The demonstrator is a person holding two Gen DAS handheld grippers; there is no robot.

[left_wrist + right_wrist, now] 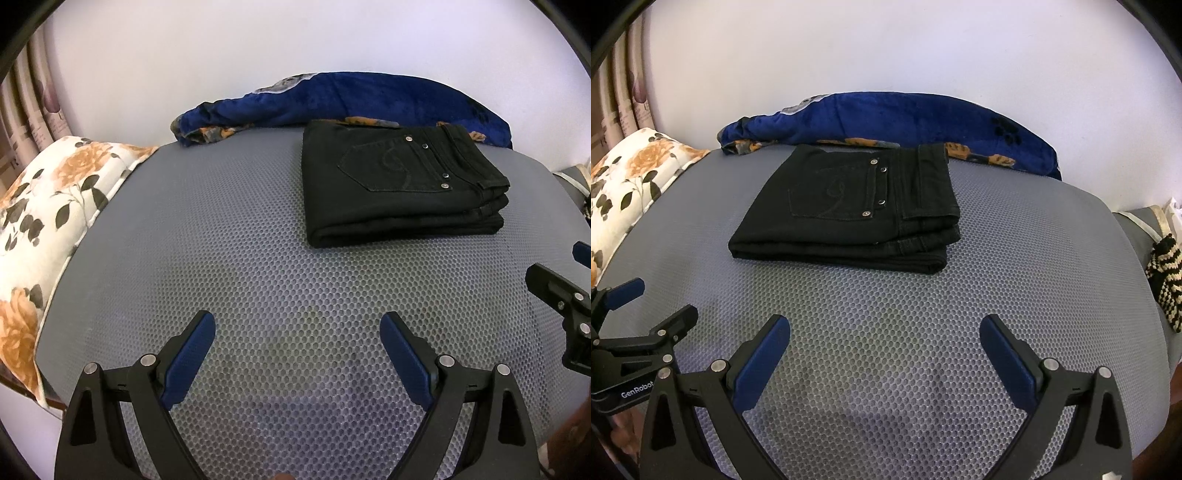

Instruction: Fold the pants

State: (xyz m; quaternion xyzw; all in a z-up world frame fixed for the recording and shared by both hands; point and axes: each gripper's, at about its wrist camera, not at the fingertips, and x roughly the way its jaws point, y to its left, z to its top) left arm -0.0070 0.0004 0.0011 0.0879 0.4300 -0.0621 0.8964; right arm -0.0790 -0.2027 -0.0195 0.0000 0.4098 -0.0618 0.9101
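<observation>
- Left wrist view: left claw (pixel 297 328) gapes wide, holding nothing. The folded pants (pixel 399 192) lie ahead and right of it on the grey mat (pixel 221 258), clear of both fingers. A floral pillow (pixel 48 221) fills its left side; the right claw (pixel 565 291) pokes in at far right.
- Right wrist view: right claw (pixel 884 332) is equally wide and empty; pants (pixel 857 210) lie ahead, slightly left. Only here shows a striped knit (pixel 1167 280) far right. A blue blanket (pixel 886 118) lies behind the pants.

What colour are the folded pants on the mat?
Black, with small silver rivets on the back pocket; the pants show best in the right wrist view.
</observation>
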